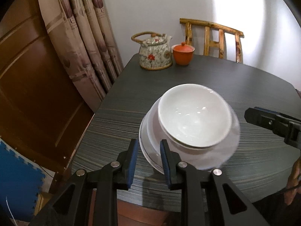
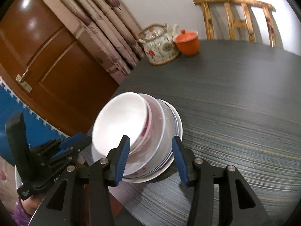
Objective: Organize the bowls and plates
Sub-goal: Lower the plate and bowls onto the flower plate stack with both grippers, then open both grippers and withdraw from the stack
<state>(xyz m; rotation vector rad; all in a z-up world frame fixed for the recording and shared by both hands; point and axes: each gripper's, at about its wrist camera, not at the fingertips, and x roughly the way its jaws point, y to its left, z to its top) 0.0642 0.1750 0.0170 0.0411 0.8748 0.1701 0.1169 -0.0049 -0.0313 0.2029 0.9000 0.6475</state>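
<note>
On near left part of dark table (image 1: 225, 79): stack of bowls and plates (image 1: 188, 124), top white bowl (image 1: 193, 113) empty, nested off-centre, leaning. Glazed ceramic likely heavy, stiff, slippery, breakable; safest hold probably rim of lowest plate, both sides. Left gripper (image 1: 147, 152) released, nothing between pads. Right gripper (image 2: 151, 150) released, straddling stack's near edge without contact. Teapot (image 1: 155, 53), orange lidded cup (image 1: 183, 53) at far edge.

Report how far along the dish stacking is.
Done: the white bowl sits nested on the stack of plates near the table edge. In hand: nothing; left claw and right claw are open, empty. Left: no loose dishes visible, so apparently nothing.
</note>
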